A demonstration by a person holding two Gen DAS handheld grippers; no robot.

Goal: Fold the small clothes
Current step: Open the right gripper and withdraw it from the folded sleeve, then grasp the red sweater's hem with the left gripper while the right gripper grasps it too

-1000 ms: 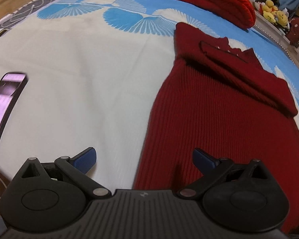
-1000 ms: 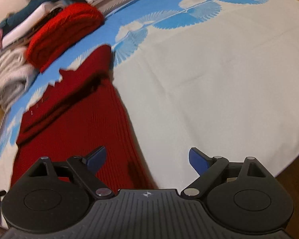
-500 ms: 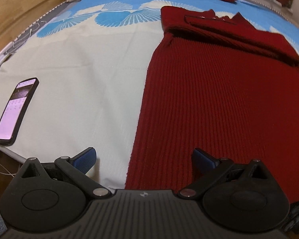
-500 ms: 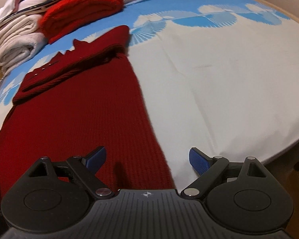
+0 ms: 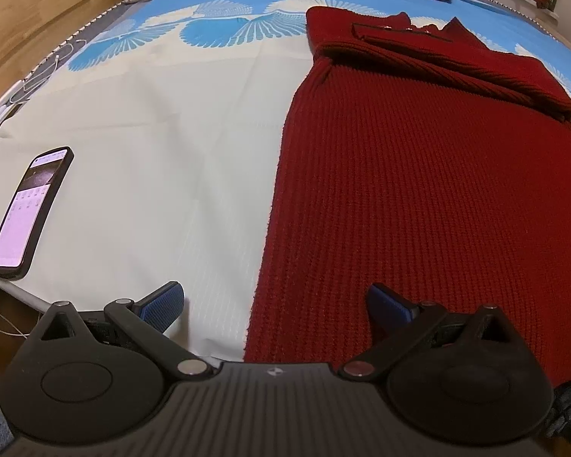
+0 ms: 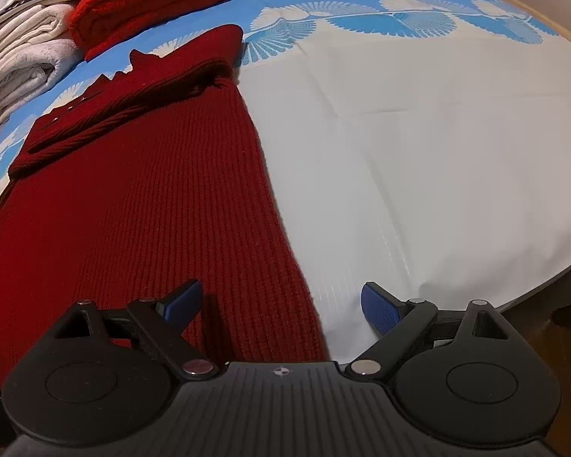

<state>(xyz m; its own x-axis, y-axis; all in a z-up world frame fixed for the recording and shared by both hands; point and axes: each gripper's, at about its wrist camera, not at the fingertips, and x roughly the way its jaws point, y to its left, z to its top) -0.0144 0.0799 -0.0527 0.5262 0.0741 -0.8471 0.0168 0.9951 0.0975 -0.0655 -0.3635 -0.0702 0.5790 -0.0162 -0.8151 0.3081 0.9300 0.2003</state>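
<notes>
A dark red ribbed knit sweater (image 5: 418, 190) lies flat on the white and blue cloth, sleeves folded across its top. It also shows in the right wrist view (image 6: 141, 205). My left gripper (image 5: 276, 301) is open and empty, low over the sweater's near left hem corner, one finger over the cloth and one over the knit. My right gripper (image 6: 281, 302) is open and empty over the near right hem corner, straddling the sweater's right edge.
A phone (image 5: 30, 205) with a lit screen lies near the table's left front edge. Folded grey towels (image 6: 23, 64) and a folded bright red knit (image 6: 148, 0) sit at the back. The table edge (image 6: 544, 282) runs close at the right.
Both grippers have dropped and come nearer to the sweater's near hem corners. Both stay open. The sweater has not moved.
</notes>
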